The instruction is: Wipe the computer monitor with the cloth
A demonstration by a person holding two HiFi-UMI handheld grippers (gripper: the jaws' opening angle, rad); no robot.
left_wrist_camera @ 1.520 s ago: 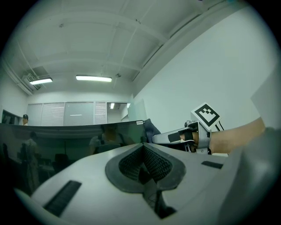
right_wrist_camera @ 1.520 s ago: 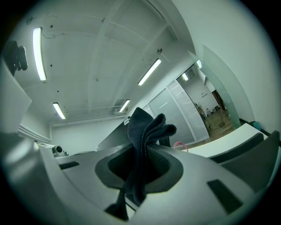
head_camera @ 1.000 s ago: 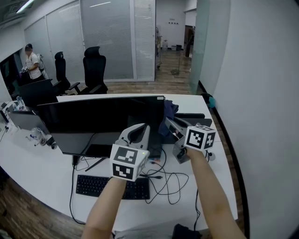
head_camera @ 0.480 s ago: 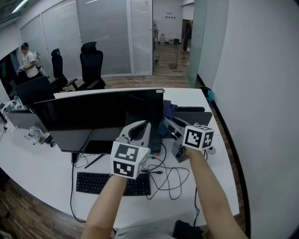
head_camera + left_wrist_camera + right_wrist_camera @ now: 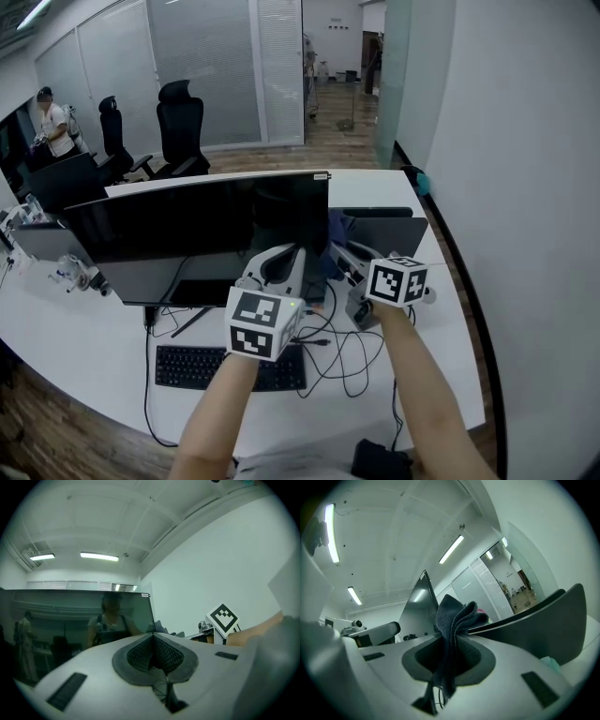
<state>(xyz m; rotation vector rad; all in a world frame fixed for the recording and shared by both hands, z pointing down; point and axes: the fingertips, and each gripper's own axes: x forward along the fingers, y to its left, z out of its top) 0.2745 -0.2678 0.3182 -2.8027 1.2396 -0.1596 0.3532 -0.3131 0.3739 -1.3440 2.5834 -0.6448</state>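
Note:
The wide dark monitor (image 5: pixel 197 234) stands on the white desk (image 5: pixel 84 347), its screen facing me. My left gripper (image 5: pixel 284 255) is just in front of the screen's lower right part, shut with nothing in it. In the left gripper view the monitor (image 5: pixel 70 620) fills the left half beyond the closed left gripper (image 5: pixel 153 637). My right gripper (image 5: pixel 336 251) sits by the monitor's right edge, shut on a folded dark blue cloth (image 5: pixel 336 230). In the right gripper view the cloth (image 5: pixel 454 620) sticks up out of the right gripper (image 5: pixel 449 641), with the monitor (image 5: pixel 419 606) seen edge-on behind it.
A black keyboard (image 5: pixel 230 367) and loose cables (image 5: pixel 342 352) lie on the desk below the grippers. A second dark screen (image 5: pixel 384 230) leans at the right. Behind the desk are office chairs (image 5: pixel 183 122), another monitor (image 5: pixel 66 183) and a person (image 5: pixel 52 122) at the far left.
Almost nothing. The head view has drifted slightly; both grippers stay by the monitor's lower right, and the cloth stays clamped in the right one.

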